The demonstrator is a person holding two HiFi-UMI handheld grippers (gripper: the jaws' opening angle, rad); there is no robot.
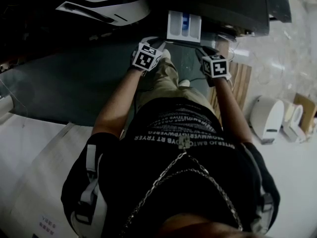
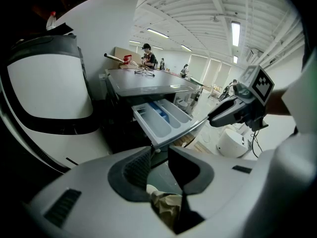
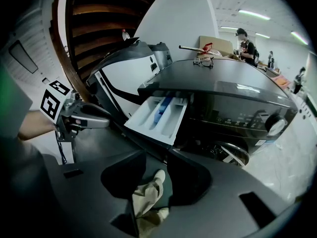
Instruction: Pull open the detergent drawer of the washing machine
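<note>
The washing machine [image 1: 233, 6] is dark, and its pale detergent drawer [image 1: 184, 27] stands pulled out, with a blue insert in one compartment. The drawer shows again in the left gripper view [image 2: 161, 120] and the right gripper view [image 3: 158, 117]. My left gripper [image 1: 154, 43] hangs just below the drawer's front and a little left of it, jaws apart with nothing between them [image 2: 159, 158]. My right gripper [image 1: 205, 51] hovers below the drawer's right corner, its jaws also apart and empty [image 3: 156, 166]. Neither gripper touches the drawer.
A white rounded appliance [image 2: 44, 88] stands to the left of the machine. A wooden pallet [image 1: 241, 81] and a white bin [image 1: 267, 117] lie to the right on the floor. Spectacles [image 3: 203, 61] rest on the machine's top. People stand at a far table [image 2: 147, 55].
</note>
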